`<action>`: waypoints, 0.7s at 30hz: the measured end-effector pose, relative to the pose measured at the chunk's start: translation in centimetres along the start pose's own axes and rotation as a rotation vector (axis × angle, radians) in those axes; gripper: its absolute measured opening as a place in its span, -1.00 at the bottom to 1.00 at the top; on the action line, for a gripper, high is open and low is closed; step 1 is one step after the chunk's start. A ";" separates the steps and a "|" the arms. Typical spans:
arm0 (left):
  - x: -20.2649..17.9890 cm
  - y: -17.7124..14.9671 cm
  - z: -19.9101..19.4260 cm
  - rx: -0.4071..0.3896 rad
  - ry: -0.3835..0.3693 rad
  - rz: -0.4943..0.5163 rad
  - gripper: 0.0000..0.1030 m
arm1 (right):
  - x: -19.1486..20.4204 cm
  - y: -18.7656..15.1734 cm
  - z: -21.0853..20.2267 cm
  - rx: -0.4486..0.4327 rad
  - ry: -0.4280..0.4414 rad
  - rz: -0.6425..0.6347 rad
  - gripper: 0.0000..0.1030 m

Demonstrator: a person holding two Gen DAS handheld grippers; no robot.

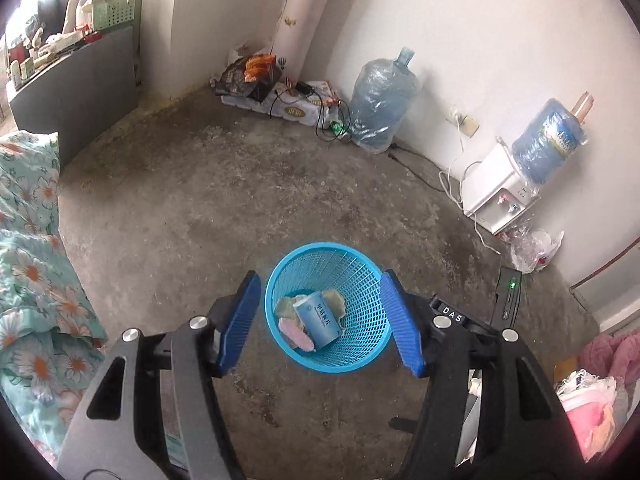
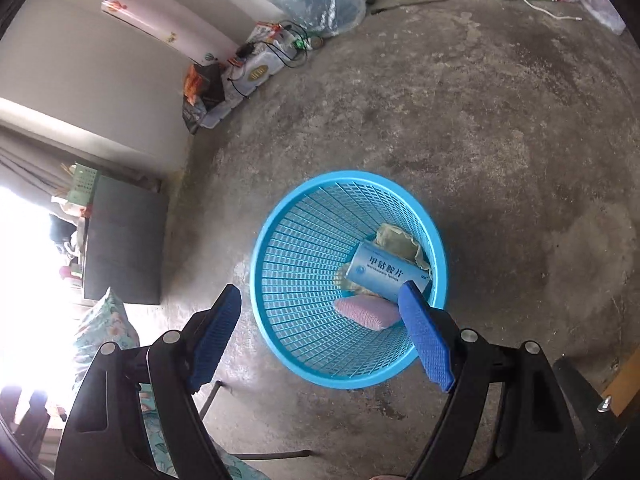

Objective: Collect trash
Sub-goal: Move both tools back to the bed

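**Trash lies in the basket, both grippers empty**

Mesh hides little here: through the round blue plastic lattice wastebasket [image 1: 326, 308] show a light blue cardboard medicine box [image 1: 317, 322], a pink knitted scrubbing pad [image 1: 294, 334] and crumpled greenish paper [image 1: 334, 300], partly buried under the box. The left gripper [image 1: 320, 320] hangs above it, its ribbed blue pads spread wide, nothing between them. The right gripper [image 2: 320, 340] is likewise agape and empty, one pad covering the box's corner. Stained grey concrete floor [image 1: 240, 200] lies beyond.

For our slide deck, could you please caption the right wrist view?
Open right tool above blue mesh basket holding a blue box, pink sponge and crumpled paper.
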State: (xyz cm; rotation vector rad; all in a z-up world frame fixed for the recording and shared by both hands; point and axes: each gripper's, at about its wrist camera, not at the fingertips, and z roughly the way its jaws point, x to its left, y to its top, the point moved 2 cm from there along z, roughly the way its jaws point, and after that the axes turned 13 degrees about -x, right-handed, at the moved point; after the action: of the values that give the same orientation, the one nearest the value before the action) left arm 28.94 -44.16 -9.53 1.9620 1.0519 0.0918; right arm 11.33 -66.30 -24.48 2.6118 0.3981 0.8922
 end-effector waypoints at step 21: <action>6.2 -5.1 -35.0 -0.365 0.119 0.054 0.28 | 24.8 -10.0 -21.9 0.064 0.599 -0.607 0.54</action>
State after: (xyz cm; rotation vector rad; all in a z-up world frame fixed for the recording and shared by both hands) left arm 14.47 -15.18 6.09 1.6677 0.9799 0.4060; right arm 14.95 -43.02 0.81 2.0082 1.2980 1.4059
